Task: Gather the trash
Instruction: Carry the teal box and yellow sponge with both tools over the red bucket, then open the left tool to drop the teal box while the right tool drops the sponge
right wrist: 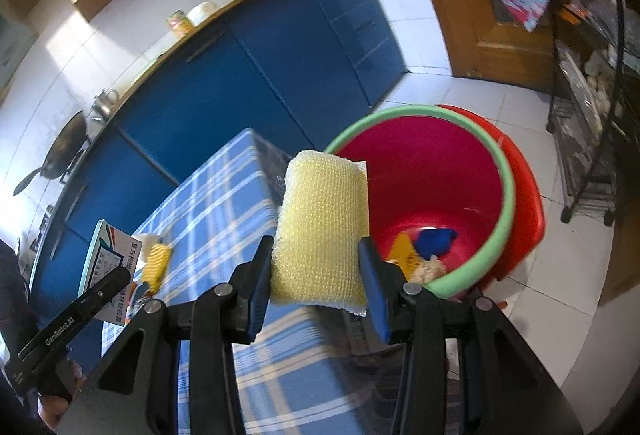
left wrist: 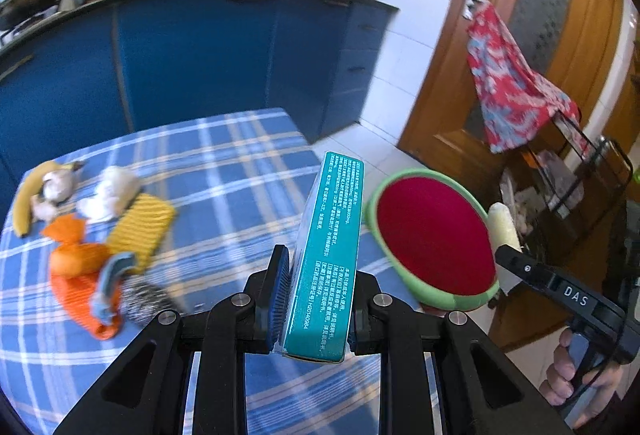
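My left gripper (left wrist: 316,299) is shut on a teal medicine box (left wrist: 326,255), held above the plaid-covered table (left wrist: 224,171). My right gripper (right wrist: 316,275) is shut on a yellow sponge (right wrist: 322,227), held near the rim of a red bin with a green rim (right wrist: 424,191). The bin also shows in the left wrist view (left wrist: 436,235), right of the table. Some scraps (right wrist: 424,247) lie in its bottom. The left gripper and its box show in the right wrist view (right wrist: 108,267). The right gripper with its sponge shows in the left wrist view (left wrist: 506,227).
On the table's left lie a banana peel (left wrist: 28,195), garlic (left wrist: 56,187), crumpled white paper (left wrist: 112,195), a yellow cloth (left wrist: 140,231), orange cloths (left wrist: 80,271) and a steel scourer (left wrist: 144,299). Blue cabinets (left wrist: 200,55) stand behind. A wire rack (right wrist: 588,115) stands right of the bin.
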`<state>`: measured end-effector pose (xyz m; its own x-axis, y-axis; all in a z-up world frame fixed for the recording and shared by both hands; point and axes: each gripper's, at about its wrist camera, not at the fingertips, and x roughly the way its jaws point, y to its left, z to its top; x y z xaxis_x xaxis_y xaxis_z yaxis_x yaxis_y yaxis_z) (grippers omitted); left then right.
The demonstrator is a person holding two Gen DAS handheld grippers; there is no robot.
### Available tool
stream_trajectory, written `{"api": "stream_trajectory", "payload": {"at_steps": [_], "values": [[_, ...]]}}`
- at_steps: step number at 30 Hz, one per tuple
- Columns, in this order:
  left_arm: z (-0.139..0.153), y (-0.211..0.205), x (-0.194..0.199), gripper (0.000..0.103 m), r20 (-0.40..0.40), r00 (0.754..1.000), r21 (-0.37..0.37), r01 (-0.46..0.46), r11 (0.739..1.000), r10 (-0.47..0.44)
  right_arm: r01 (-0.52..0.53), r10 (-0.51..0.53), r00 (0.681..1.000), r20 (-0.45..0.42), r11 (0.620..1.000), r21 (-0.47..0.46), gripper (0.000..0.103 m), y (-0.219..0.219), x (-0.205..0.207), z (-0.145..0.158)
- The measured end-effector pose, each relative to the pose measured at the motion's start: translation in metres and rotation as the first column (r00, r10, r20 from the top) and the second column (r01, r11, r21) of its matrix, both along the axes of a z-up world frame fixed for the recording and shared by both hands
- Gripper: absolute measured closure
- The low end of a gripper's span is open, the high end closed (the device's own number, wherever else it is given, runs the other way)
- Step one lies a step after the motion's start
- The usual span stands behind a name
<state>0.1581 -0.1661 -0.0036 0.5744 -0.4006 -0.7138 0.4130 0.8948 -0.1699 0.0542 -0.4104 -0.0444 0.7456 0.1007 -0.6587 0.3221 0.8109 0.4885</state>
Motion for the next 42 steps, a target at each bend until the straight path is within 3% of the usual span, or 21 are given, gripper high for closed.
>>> {"api": "stream_trajectory", "payload": {"at_steps": [9,22,23,26,27,42], "values": [[-0.020,-0.066,0.012,0.079,-0.039,0.992,0.022,0.120,0.993,-0.119,0.048,-0.046,0.997,-0.056,0.998,0.028,0.057,-0.040,0.005,-0.027],[-0.051,-0.135,0.029,0.078,-0.104,0.971,0.058,0.222,0.973,-0.215,0.080,-0.075,0.993,-0.087,0.995,0.056,0.054,-0.072,0.012,-0.051],[-0.053,-0.138,0.029,0.076,-0.108,0.969,0.067,0.230,0.971,-0.222,0.083,-0.078,0.993,-0.088,0.995,0.060,0.051,-0.073,0.012,-0.053],[-0.056,-0.147,0.027,0.051,-0.103,0.969,0.101,0.233,0.967,-0.223,0.101,-0.093,0.991,-0.098,0.992,0.072,0.045,-0.078,0.013,-0.057],[-0.056,-0.148,0.026,0.047,-0.097,0.970,0.108,0.232,0.967,-0.222,0.102,-0.094,0.991,-0.100,0.992,0.077,0.045,-0.079,0.013,-0.058],[-0.050,-0.137,0.024,0.047,-0.100,0.978,0.108,0.196,0.975,-0.186,0.122,-0.115,0.990,-0.081,0.989,0.084,0.043,-0.083,0.003,-0.054]]}}
